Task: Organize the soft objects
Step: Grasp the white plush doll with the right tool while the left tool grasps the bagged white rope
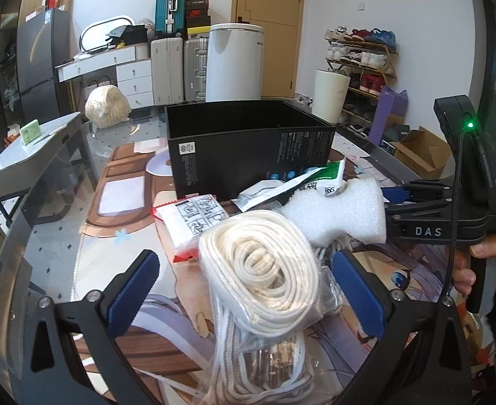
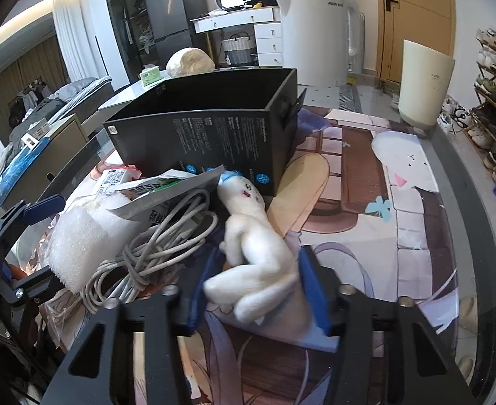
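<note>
Plush white toy [image 2: 254, 253] is lying beside the black box [image 2: 214, 135] as I am closing my right gripper [image 2: 254, 290] on it; my left gripper [image 1: 244, 290] is gaping around bagged rope [image 1: 265, 270]. Squashy fabric is risking slipping out, and the cable [image 2: 157, 246] alongside is risking snagging.

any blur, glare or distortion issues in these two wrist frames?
Left wrist view: sharp, heavy fisheye curve with dark corners, window glare on the glass table. Right wrist view: same bowing, and the white plush toy between the right gripper pads is slightly motion-blurred; the black box stays crisp.
</note>
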The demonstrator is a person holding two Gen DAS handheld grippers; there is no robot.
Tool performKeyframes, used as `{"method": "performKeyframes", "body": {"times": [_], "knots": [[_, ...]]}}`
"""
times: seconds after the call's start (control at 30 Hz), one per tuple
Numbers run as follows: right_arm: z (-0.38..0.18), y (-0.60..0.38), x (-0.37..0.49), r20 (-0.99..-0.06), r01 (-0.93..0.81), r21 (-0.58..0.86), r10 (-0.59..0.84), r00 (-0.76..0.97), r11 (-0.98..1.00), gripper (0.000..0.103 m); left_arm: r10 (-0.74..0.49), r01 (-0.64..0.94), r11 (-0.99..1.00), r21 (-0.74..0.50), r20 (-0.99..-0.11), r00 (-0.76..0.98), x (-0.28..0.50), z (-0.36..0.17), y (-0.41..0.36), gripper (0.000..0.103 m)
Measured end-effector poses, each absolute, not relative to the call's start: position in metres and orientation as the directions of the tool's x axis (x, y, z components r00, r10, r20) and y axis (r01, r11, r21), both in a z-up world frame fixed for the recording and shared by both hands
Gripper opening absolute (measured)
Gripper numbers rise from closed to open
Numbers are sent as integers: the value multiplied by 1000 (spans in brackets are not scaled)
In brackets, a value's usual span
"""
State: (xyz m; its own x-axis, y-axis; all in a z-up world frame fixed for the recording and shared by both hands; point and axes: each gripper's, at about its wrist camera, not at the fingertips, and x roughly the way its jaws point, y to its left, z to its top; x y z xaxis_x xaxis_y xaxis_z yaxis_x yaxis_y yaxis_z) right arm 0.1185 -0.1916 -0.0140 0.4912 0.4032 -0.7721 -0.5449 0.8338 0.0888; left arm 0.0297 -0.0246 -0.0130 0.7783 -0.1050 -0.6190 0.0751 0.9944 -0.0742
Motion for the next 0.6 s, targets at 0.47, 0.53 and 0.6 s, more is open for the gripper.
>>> {"method": "performKeyframes", "body": {"times": [0.47,0.53,0.6], "knots": [[-8,-209,99,-744,-525,81,401,534,847,38,-164,110,986,-125,-601,782,28,-16,-21,56],[-7,-211,96,-736,-525,80,405,542,847,38,-163,111,986,-123,-597,786,27,-15,-21,47],[-5,-212,92,-725,-529,78,412,553,845,38,-164,110,986,-126,-591,790,26,-14,-21,43]]}}
